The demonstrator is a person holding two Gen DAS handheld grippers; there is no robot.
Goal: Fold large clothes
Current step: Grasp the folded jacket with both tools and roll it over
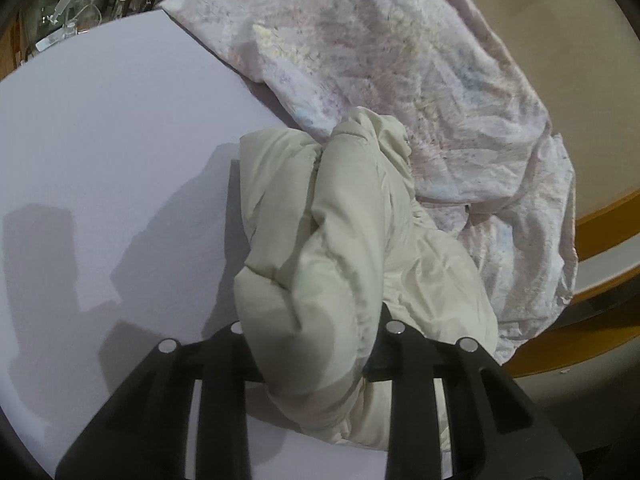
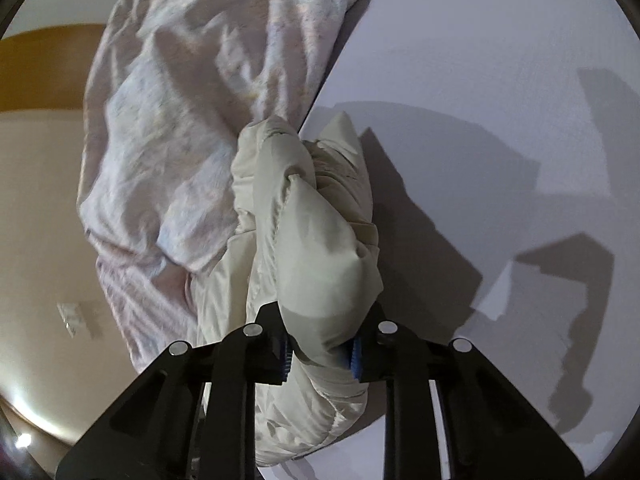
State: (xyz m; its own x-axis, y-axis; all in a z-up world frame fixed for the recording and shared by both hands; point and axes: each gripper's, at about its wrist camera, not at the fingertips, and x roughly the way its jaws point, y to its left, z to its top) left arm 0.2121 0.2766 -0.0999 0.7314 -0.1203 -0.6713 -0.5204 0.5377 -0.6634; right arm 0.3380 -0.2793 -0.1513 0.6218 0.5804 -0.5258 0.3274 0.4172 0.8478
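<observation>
Both tongs are pinching the same cream padded garment point(image 1: 344, 216): the left tongs point(image 1: 312, 344) grip a puffy fold of it, and the right tongs point(image 2: 320, 350) have their blue pads point(image 2: 356, 356) pressed into another bunch. The garment lies heaped at the edge of the pale tabletop point(image 1: 100, 152), against a crumpled floral sheet point(image 1: 400, 80) that hangs over that edge. This looks like the opening pick-up. The next move calls for lifting and drawing the two grips apart to spread it flat on bare tabletop.

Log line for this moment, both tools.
left tool: shut on puffy jacket | right tool: shut on puffy jacket | floral sheet: beside jacket
</observation>
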